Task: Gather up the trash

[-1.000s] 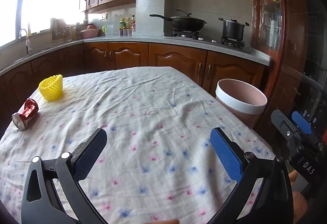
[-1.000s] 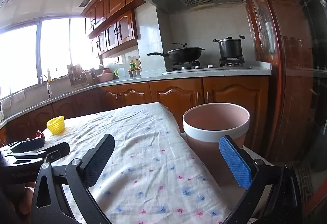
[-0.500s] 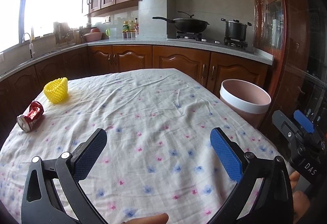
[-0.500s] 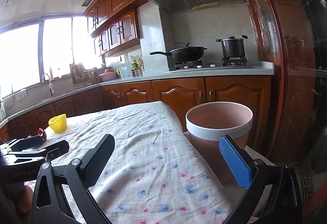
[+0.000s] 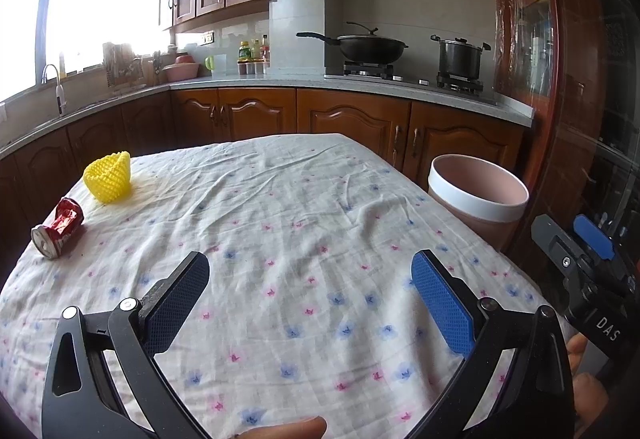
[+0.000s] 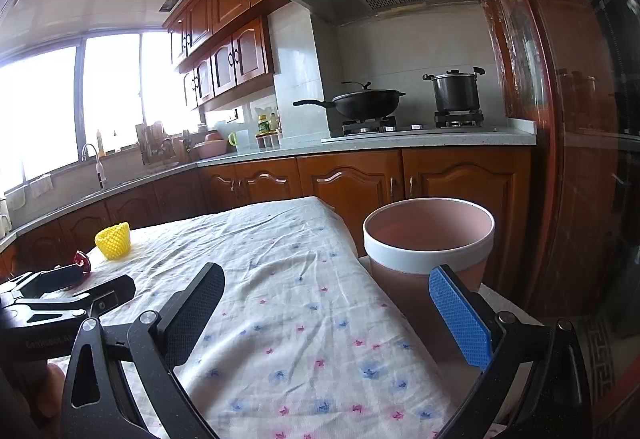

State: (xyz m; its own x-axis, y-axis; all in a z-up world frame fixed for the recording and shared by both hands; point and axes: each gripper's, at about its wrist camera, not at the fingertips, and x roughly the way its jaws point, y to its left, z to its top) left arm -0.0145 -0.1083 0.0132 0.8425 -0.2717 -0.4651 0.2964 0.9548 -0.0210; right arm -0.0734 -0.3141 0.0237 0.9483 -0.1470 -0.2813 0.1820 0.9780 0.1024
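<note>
A: What's changed vs a sec ago?

B: Not much. Left wrist view has lifted a bit. Can and net now sit lower in frame and look a touch nearer, more of the cupboards shows. Right view is nearly the same. Nothing's been picked up, both bits of trash lie where they were.

A: Grippers?

B: Near end first. Left gripper hovers over the worktop with jaws spread wide, nothing between them. Right gripper is the same, released and empty, pointing toward the bin. A fingertip shows at the bottom of the left view.

A: And the trash, relative to the bin?

B: Bin stands off the worktop's right edge, and what shows of the inside looks bare. Crushed red can lies on its side across the worktop from the bin, at the far left edge. Yellow foam net is just beyond the can, close by but not touching.

A: So for the task?

B: My guess: both pieces are outside the bin, so collecting isn't done. Left gripper is the nearer one to them.
</note>
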